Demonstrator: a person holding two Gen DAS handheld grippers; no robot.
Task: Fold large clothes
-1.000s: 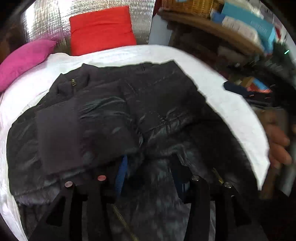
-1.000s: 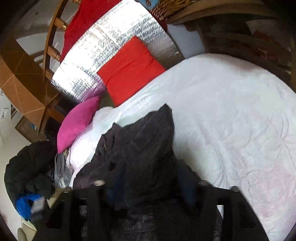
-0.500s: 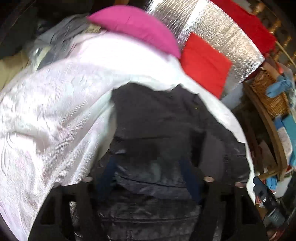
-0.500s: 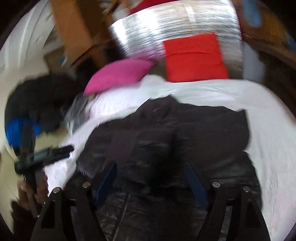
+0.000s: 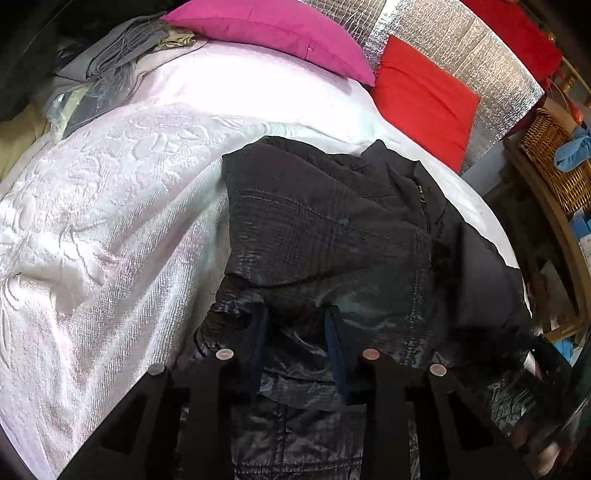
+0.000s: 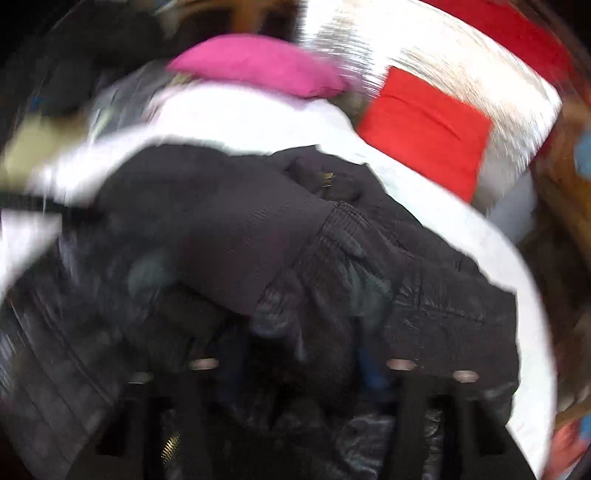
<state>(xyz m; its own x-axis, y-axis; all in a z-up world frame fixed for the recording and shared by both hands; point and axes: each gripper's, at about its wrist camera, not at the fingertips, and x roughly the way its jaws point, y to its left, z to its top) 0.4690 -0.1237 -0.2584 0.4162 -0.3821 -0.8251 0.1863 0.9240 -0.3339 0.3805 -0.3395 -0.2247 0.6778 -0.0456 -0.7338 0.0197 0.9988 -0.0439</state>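
Observation:
A large black puffer jacket [image 5: 332, 229] lies partly folded on the white bed cover [image 5: 110, 221], its zipped collar toward the red cushion. My left gripper [image 5: 297, 341] points down onto the jacket's near shiny edge. Its jaws are closing, with a raised fold of the jacket between the blue pads [image 5: 334, 347]. The right wrist view is blurred. There my right gripper [image 6: 301, 354] is over the jacket [image 6: 240, 229] beside a ribbed cuff, and its jaws are closing too, with bunched fabric between them.
A pink pillow [image 5: 273, 33] and a red cushion [image 5: 421, 99] lean on a silver foil panel [image 5: 461, 48] at the bed's far side. Grey clothes [image 5: 110, 62] are piled far left. A wicker basket [image 5: 554, 162] and shelves stand on the right.
Both grippers swung across the bed and rolled, so the pillows now sit differently in each view. Their jaws spread wide over the jacket, then narrowed around folds at its near edge.

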